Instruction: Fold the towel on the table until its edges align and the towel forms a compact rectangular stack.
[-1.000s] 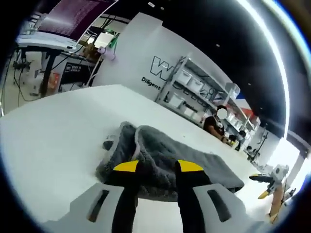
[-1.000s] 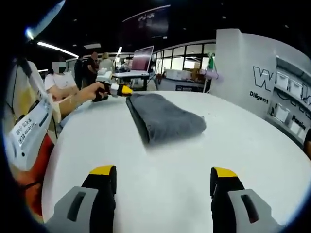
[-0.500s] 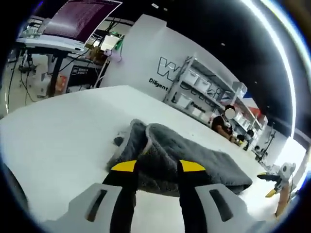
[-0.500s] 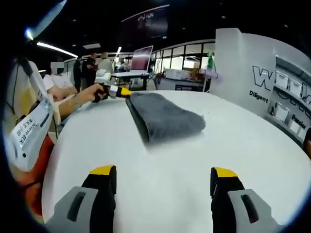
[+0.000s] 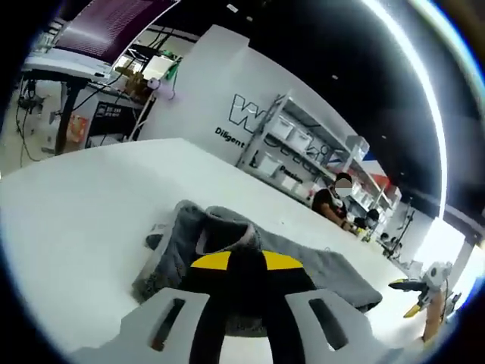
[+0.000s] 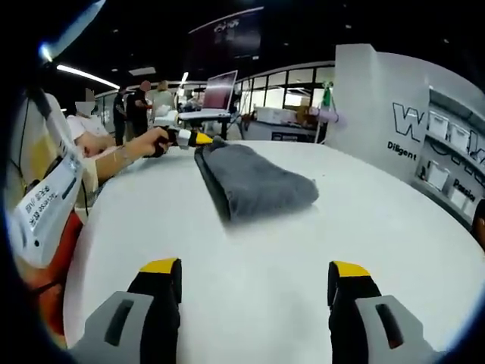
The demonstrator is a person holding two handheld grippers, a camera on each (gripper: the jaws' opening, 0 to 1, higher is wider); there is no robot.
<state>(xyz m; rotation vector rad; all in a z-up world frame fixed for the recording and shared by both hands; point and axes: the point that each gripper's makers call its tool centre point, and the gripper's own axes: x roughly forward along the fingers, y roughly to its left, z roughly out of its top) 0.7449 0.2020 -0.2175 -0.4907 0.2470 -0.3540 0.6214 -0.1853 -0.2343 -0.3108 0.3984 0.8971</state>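
The grey towel (image 5: 333, 269) lies folded into a thick strip on the white table (image 5: 76, 205). My left gripper (image 5: 246, 262) is shut on the towel's near end, and a bunched edge rises just above the jaws. In the right gripper view the towel (image 6: 258, 182) stretches away at mid-table, with a hand holding the left gripper (image 6: 191, 138) at its far end. My right gripper (image 6: 254, 269) stands open low over bare table (image 6: 364, 227), well short of the towel, nothing between its fingers. The right gripper (image 5: 423, 288) also appears far right in the left gripper view.
Shelving racks with bins (image 5: 303, 144) and a white wall with lettering (image 5: 227, 114) stand beyond the table. A desk with a screen (image 6: 220, 91) and several people (image 6: 144, 98) are at the back left. A person's sleeve (image 6: 45, 205) is close at the left edge.
The left jaws have gone from open around the towel's end to shut on it, and the edge has bunched up. The right gripper has stayed put, open.
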